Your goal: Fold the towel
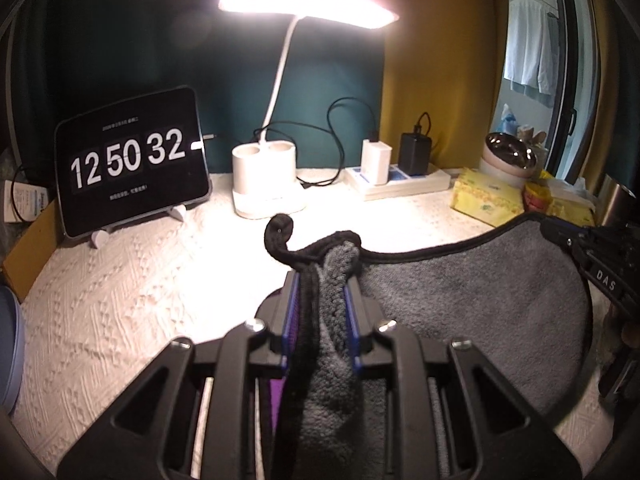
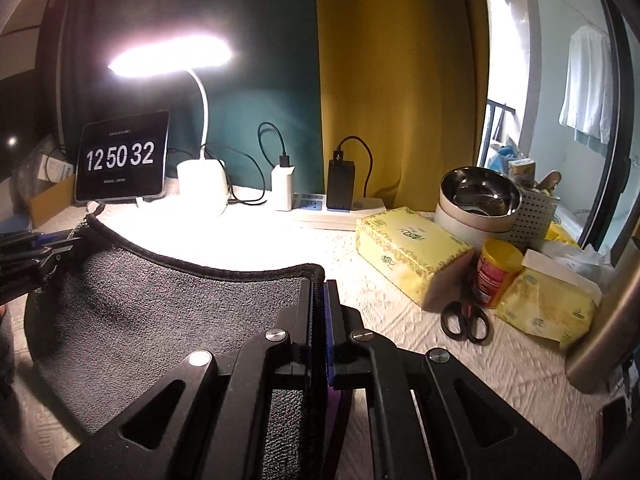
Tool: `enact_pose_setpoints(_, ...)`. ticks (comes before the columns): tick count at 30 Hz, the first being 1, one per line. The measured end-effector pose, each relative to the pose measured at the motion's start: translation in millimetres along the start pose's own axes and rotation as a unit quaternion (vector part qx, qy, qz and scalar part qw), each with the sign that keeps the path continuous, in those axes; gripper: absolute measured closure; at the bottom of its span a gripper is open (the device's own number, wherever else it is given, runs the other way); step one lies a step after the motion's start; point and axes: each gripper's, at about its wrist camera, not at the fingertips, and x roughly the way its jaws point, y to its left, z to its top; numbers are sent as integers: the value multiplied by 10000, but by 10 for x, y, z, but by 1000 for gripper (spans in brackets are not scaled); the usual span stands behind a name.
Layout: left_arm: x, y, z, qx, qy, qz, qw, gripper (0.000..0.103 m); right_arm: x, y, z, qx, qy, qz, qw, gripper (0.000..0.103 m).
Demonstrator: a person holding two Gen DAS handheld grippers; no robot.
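Observation:
A grey towel [image 1: 472, 304] with a black hem hangs stretched between both grippers above the white textured tablecloth [image 1: 120, 304]. My left gripper [image 1: 322, 280] is shut on one bunched corner of the towel, with a black hanging loop [image 1: 278, 232] curling above the fingers. My right gripper [image 2: 318, 284] is shut on the other corner of the towel [image 2: 168, 304]. In the left wrist view the right gripper [image 1: 560, 236] shows at the right edge. In the right wrist view the left gripper [image 2: 60, 246] shows at the left edge.
At the back stand a tablet clock [image 1: 132, 160], a lit white desk lamp [image 1: 268, 184] and a power strip with chargers [image 1: 396, 176]. To the right are yellow tissue boxes [image 2: 408, 248], a red-and-yellow can [image 2: 496, 272], scissors [image 2: 466, 320], steel bowls [image 2: 478, 196] and a metal cylinder [image 2: 608, 320].

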Motion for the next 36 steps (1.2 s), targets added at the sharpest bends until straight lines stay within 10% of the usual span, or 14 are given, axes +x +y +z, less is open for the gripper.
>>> enact_pose_setpoints(28,765,119,-116,-243,1293,20,9913,73,715,10,-88,-138,1167,-438,9921,92)
enact_pose_setpoints(36,603,132,-52,-308,1163,-30,9927,23,714,18,-92,-96,1306,-482,9902,62)
